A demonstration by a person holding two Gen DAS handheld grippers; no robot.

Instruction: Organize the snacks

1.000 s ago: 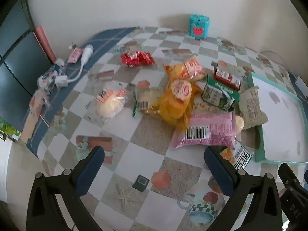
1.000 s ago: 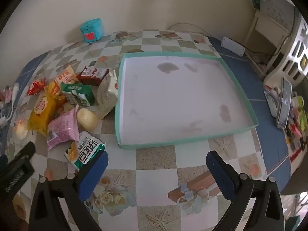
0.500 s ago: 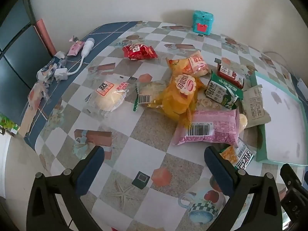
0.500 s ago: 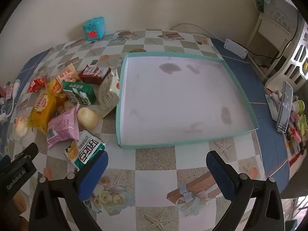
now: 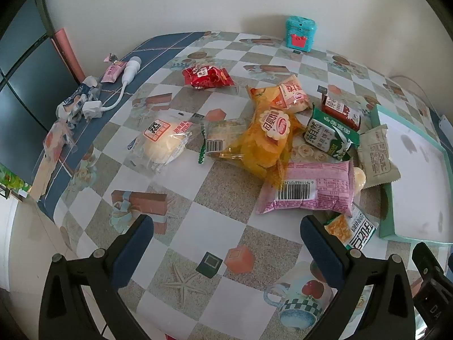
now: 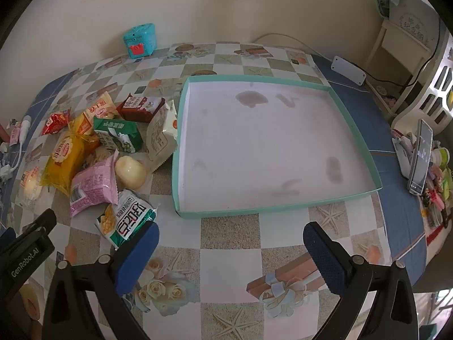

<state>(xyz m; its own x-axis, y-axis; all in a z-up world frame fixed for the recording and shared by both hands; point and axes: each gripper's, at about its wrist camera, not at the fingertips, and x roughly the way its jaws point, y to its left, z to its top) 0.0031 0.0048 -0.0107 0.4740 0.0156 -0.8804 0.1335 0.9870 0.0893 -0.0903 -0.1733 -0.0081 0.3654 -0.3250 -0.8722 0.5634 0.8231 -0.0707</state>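
Note:
A pile of snack packets lies on the checked tablecloth: a pink packet [image 5: 307,188], a yellow bag [image 5: 262,141], a green carton [image 5: 328,136], a red packet [image 5: 206,77], a wrapped bun [image 5: 161,144] and a green-white packet [image 5: 354,229]. A shallow teal tray [image 6: 283,211] with a white floor sits right of the pile and holds nothing. My left gripper [image 5: 226,238] is open and empty, just in front of the pink packet. My right gripper [image 6: 230,243] is open and empty, before the tray's near rim; the green-white packet [image 6: 127,218] lies by its left finger.
A teal box with a red mark [image 5: 300,32] stands by the back wall. A white charger and cable [image 5: 113,99] and wrappers lie at the table's left edge. A phone [image 6: 421,155] and small items lie at the right edge.
Both grippers have drawn back and risen slightly, so the table and pile look a little farther away. No snack has moved.

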